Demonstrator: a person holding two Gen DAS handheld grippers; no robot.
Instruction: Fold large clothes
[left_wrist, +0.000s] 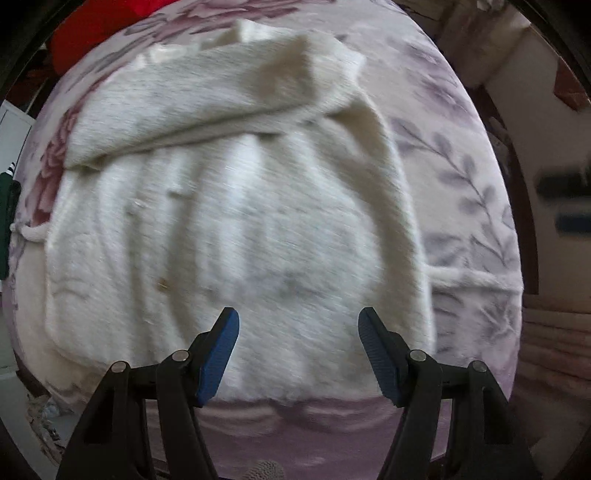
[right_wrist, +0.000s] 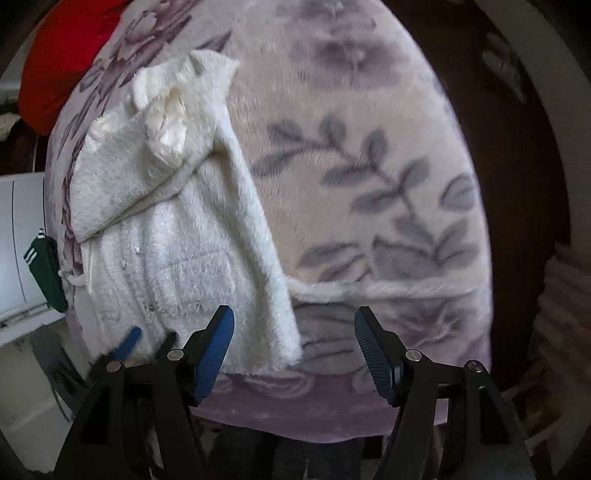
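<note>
A white fluffy garment (left_wrist: 236, 221) lies spread on a floral blanket (left_wrist: 461, 177), with one sleeve (left_wrist: 207, 99) folded across its upper part. My left gripper (left_wrist: 298, 321) is open and empty, hovering over the garment's near hem. In the right wrist view the garment (right_wrist: 177, 236) lies to the left, its satin-lined collar (right_wrist: 166, 125) at the far end. My right gripper (right_wrist: 293, 319) is open and empty, just right of the garment's near right corner (right_wrist: 284, 347). The left gripper's blue fingertip (right_wrist: 127, 345) shows at the lower left, blurred.
A white belt cord (left_wrist: 476, 277) trails right from the garment across the blanket, also in the right wrist view (right_wrist: 369, 288). A red cloth (right_wrist: 62, 55) lies at the far left. A green item (right_wrist: 46, 269) hangs off the left edge. The blanket's near edge (right_wrist: 295, 413) drops off.
</note>
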